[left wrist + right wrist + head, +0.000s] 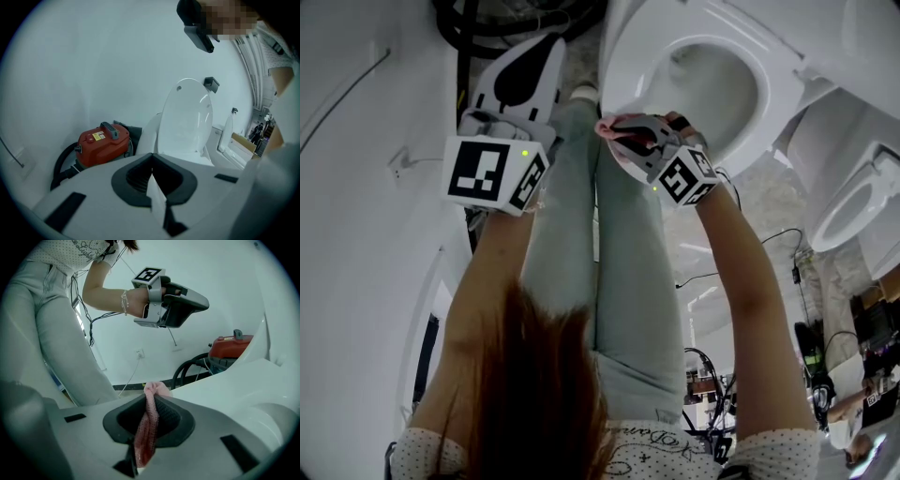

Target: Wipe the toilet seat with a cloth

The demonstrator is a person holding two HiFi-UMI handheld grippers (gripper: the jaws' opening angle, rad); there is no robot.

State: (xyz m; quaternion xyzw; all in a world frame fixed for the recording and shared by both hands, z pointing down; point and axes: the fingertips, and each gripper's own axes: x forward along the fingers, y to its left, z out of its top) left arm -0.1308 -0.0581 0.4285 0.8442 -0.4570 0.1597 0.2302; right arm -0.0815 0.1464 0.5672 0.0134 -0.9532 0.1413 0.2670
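Cloth (145, 432) in right claw (151, 401), red vacuum (102, 143), likely, beside toilet (187, 117)

Both bare forearms reach forward and down from the body: left forearm (502, 272) and right forearm (748, 258), with a hand closed round the grip of each tool. Left gripper (546, 52): jaws pressed together with nothing between them, tip pointing away from the body. Right gripper (614, 131): jaws clamped on a pink cloth (148, 423), tip turned inward toward the left side.
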